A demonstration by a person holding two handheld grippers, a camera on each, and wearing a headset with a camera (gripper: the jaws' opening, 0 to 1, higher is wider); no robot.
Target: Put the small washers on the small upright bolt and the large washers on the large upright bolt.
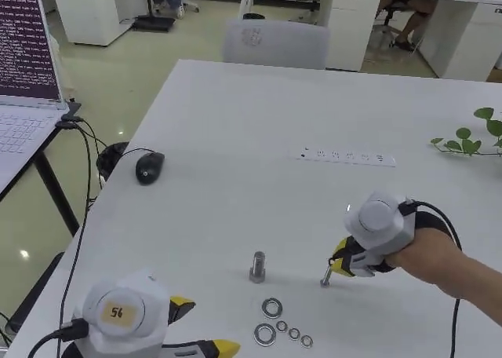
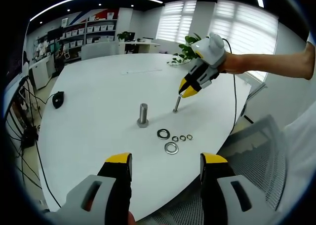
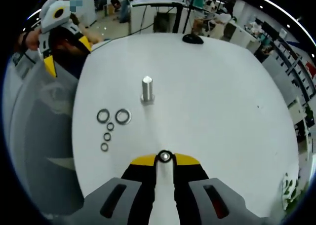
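Right gripper (image 1: 339, 267), yellow-tipped: jaws clamped together on the small thin steel bolt (image 1: 325, 278). Bolt is upright, foot on the white workbench top (image 1: 235, 138); its end shows between the jaw tips in the right gripper view (image 3: 164, 157).

Large steel hex bolt (image 1: 257, 267) stands upright, free, just left of the small one.

Two large flat steel washers (image 1: 272, 307) lie flat on the bench nearer the person than the bolts. Three small steel washers (image 1: 294, 334) sit in a short row beside them. Neither bolt carries a washer.

Left gripper (image 2: 165, 173): jaws wide apart, holding nothing, low at the near bench edge, well apart from the washers
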